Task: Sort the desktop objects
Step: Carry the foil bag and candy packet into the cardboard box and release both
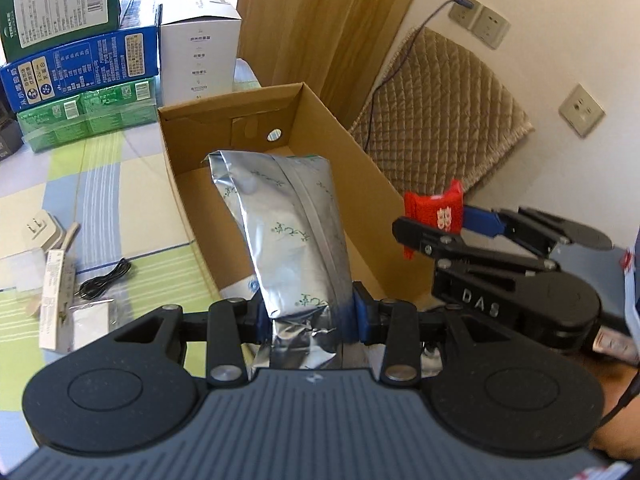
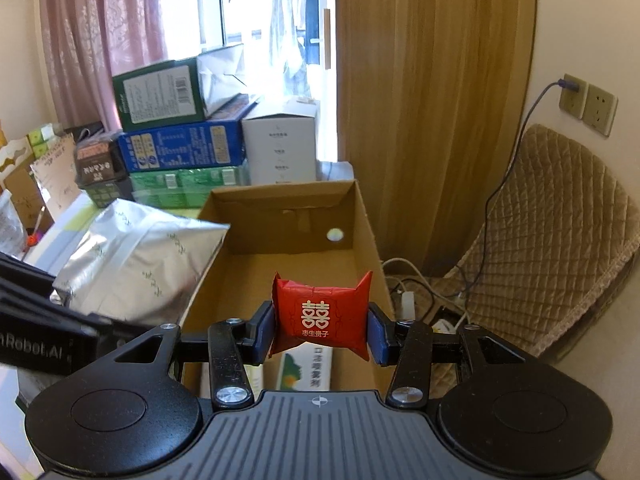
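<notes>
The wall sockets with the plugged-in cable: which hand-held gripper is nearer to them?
Right. The right hand-held gripper, holding a red packet, is on the side of the wall sockets; the left hand-held gripper, holding a silver bag, is farther away.

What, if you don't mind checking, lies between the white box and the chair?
A wood-grain panel stands between the white box and the chair, plainest in the right wrist view.
</notes>
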`<move>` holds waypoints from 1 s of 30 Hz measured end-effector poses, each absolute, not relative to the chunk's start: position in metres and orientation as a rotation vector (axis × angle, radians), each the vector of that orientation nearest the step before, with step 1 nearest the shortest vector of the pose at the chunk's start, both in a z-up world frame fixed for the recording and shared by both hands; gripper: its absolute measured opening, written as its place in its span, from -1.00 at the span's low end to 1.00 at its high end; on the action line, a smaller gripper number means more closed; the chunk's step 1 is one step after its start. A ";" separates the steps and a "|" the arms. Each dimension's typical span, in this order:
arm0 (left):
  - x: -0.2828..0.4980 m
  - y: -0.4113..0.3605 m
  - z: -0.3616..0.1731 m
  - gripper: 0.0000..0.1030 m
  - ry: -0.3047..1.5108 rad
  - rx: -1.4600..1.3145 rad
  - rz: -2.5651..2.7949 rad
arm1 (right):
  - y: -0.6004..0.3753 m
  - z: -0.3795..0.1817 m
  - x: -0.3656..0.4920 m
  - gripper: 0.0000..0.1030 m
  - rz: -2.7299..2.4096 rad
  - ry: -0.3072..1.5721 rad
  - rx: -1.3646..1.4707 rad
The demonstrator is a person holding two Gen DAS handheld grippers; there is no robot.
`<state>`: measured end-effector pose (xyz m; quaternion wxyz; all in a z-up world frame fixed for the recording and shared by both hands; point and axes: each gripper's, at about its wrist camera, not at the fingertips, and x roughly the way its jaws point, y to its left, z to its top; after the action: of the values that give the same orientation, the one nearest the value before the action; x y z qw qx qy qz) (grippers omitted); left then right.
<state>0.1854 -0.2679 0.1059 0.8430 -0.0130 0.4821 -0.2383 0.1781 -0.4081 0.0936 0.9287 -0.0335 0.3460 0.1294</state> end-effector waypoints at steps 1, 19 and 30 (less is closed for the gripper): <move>0.190 -0.270 0.104 -0.34 1.020 -0.037 -0.500 | -0.410 0.092 0.181 -0.14 0.264 0.712 -0.071; 0.225 -0.265 0.086 -0.23 0.941 -0.059 -0.462 | -0.408 0.069 0.209 -0.14 0.278 0.755 -0.067; 0.214 -0.234 0.086 0.01 0.932 -0.091 -0.436 | -0.403 0.075 0.204 0.44 0.288 0.738 -0.007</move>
<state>0.2139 -0.2336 0.0864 0.8696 -0.0437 0.4453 -0.2085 0.2045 -0.4033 0.0749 0.9225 -0.0032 0.3596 0.1404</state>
